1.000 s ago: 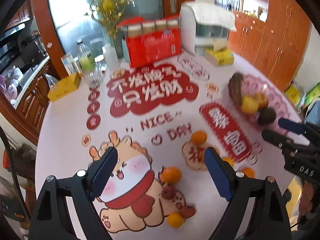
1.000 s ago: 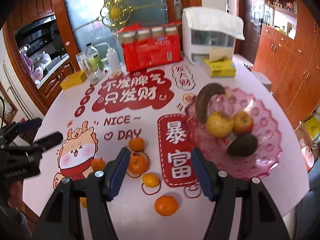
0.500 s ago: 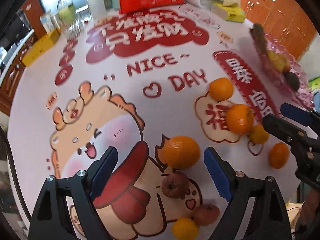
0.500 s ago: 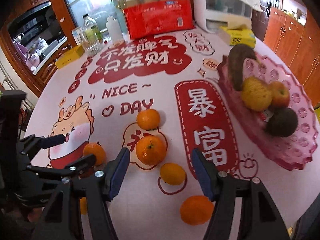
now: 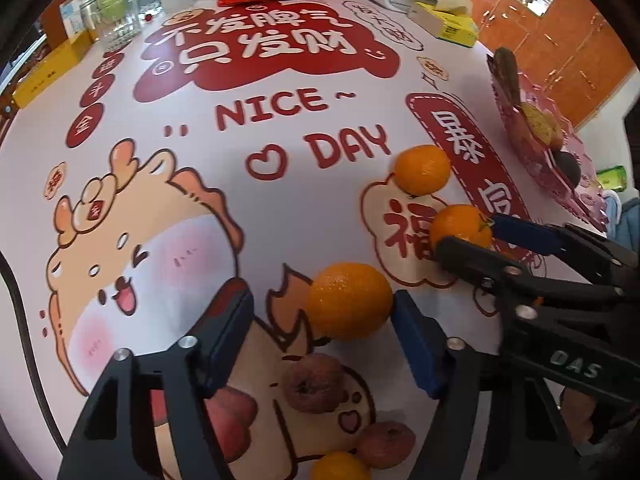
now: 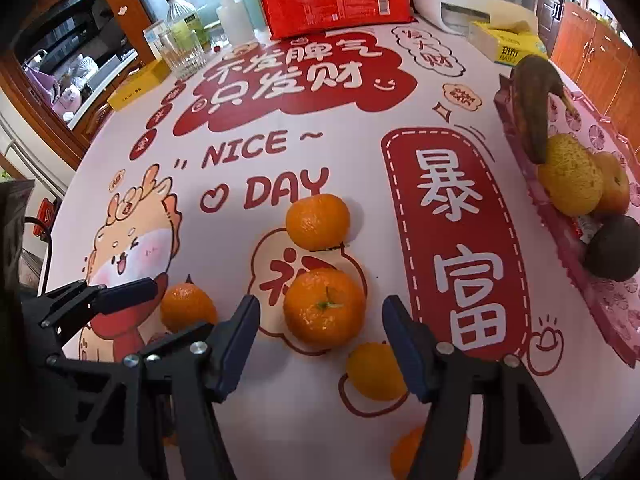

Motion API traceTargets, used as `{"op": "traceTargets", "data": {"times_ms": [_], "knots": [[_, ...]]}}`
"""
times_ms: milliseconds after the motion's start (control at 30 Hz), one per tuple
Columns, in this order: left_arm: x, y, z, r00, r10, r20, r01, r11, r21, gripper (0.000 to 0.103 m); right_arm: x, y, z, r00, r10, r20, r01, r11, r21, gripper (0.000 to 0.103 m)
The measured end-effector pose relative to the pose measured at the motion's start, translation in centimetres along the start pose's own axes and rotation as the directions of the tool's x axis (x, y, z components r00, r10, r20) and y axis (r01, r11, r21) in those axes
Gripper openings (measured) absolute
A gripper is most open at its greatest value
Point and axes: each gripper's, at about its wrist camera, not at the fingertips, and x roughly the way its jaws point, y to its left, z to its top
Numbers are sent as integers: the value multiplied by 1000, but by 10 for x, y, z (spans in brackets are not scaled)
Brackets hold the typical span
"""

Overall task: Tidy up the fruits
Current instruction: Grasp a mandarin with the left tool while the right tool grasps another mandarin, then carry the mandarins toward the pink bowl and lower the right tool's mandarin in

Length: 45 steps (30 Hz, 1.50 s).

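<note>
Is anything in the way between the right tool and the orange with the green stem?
Nothing visible is. The right tool is open, and the stemmed orange tangerine sits on the printed tablecloth just ahead of its fingertips. Another round tangerine lies behind it, and a smaller one sits nearer the right finger.

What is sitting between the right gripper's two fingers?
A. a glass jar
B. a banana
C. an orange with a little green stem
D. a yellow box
C: the stemmed orange lies on the table between the open fingers of the right gripper, not yet squeezed.
</note>
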Motion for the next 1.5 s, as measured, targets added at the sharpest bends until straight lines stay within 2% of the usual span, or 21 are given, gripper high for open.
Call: {"op": "traceTargets", "data": {"times_ms": [100, 167, 233, 533, 900, 1100, 1200, 1367, 1500], "knots": [[1, -4, 1, 1000, -3, 6, 2, 1000, 15, 64, 9, -4, 1, 1000, 12, -26, -11, 1000, 16, 57], [1, -4, 2, 1000, -7, 10, 7, 1000, 22, 61, 13, -6, 2, 999, 24, -44, -23, 999, 30, 48], [0, -3, 3, 1000, -18, 17, 18, 1000, 21, 58, 16, -9, 2, 997, 57, -54, -54, 997, 54, 46], [6, -2, 12, 997, -81, 7, 82, 996, -26, 43, 14, -15, 2, 996, 62, -60, -58, 996, 63, 44], [10, -9, 17, 999, -51, 14, 51, 998, -35, 38, -10, -24, -2, 997, 79, -11, -78, 995, 62, 44], [-25, -14, 17, 997, -29, 73, 32, 999, -37, 38, -32, -24, -4, 996, 91, 20, -92, 995, 38, 44], [-53, -26, 18, 993, 10, 115, -10, 1000, -7, 38, -47, -23, -6, 995, 95, 38, -96, 995, 18, 43], [-104, -51, 17, 979, 26, 201, -32, 999, 24, 38, -83, -24, -6, 991, 108, 83, -106, 994, -27, 43], [-143, -79, 22, 959, 20, 283, -34, 998, 43, 38, -120, -31, -4, 983, 115, 146, -107, 992, -60, 43]]}}
